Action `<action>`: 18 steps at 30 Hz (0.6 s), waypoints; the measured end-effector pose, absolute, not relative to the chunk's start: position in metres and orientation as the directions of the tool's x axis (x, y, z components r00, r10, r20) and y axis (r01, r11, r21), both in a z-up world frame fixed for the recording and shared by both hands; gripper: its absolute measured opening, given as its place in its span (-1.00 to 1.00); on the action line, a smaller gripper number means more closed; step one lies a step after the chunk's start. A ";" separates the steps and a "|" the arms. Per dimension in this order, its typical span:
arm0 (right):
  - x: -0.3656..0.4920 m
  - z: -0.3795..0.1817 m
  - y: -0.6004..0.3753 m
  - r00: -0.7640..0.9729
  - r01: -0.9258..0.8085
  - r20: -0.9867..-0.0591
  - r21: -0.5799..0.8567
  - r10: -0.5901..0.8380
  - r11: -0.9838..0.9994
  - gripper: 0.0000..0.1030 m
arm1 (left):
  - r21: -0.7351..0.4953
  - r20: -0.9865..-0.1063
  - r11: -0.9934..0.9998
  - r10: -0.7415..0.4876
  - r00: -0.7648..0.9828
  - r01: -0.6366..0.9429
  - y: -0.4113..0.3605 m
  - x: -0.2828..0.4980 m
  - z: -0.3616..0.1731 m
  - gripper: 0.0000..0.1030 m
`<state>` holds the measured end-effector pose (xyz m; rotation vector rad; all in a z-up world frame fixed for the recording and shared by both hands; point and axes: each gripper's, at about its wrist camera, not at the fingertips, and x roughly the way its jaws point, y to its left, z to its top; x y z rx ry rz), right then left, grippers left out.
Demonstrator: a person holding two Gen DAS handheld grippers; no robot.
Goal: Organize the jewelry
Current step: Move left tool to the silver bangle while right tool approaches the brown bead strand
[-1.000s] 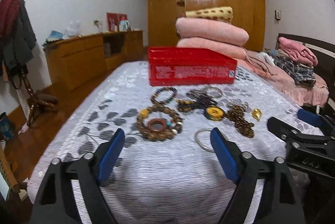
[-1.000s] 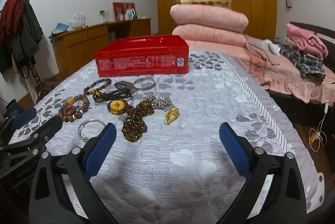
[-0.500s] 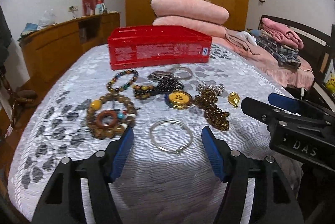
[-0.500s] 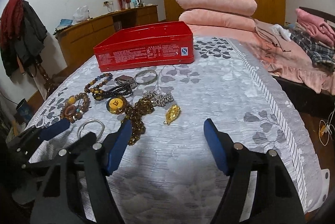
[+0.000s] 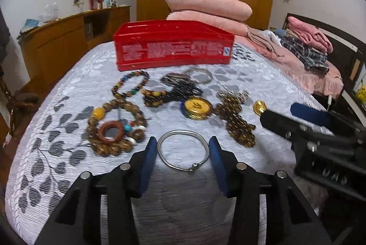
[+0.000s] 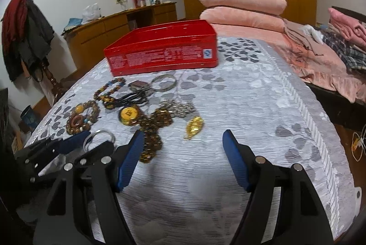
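Jewelry lies on a grey-white bedspread before a red tin box (image 5: pixel 173 46). My left gripper (image 5: pixel 183 149) is open with its blue pads on either side of a silver bangle (image 5: pixel 183 150), close to it but not closed on it. Left of it lies a brown bead bracelet with a red ring (image 5: pixel 114 128). A gold round pendant (image 5: pixel 197 109), brown bead strand (image 5: pixel 238 123) and gold charm (image 5: pixel 259 107) lie further back. My right gripper (image 6: pixel 183 142) is open and empty, near the brown bead strand (image 6: pixel 152 130) and gold charm (image 6: pixel 194 127). The red tin box (image 6: pixel 162 52) stands behind.
A colourful bead bracelet (image 5: pixel 130 84), dark bead bundle (image 5: pixel 173 91) and a second silver bangle (image 5: pixel 199 75) lie by the box. Folded pink quilts (image 5: pixel 205 9) are stacked behind. A wooden dresser (image 5: pixel 68 39) stands left of the bed. Clothes (image 6: pixel 331 48) lie on the right.
My left gripper has moved forward and narrowed, so the silver bangle now sits between its pads. My right gripper has also moved forward toward the brown beads and gold charm.
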<state>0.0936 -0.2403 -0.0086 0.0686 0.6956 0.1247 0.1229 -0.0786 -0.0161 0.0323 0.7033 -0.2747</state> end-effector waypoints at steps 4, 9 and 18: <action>0.098 -0.009 -0.231 0.742 -0.133 -0.648 0.109 0.172 0.985 0.18 | -0.059 -0.621 0.972 -0.214 0.754 0.227 -0.067 0.126 -0.009 -0.10; 0.109 -0.014 -0.220 0.699 -0.170 -0.684 0.120 0.206 0.978 -0.06 | -0.057 -0.614 0.973 -0.210 0.761 0.222 -0.062 0.129 -0.007 -0.10; 0.125 -0.021 -0.206 0.644 -0.187 -0.739 0.099 0.198 0.977 -0.24 | -0.081 -0.606 0.967 -0.239 0.759 0.240 -0.059 0.134 -0.004 -0.10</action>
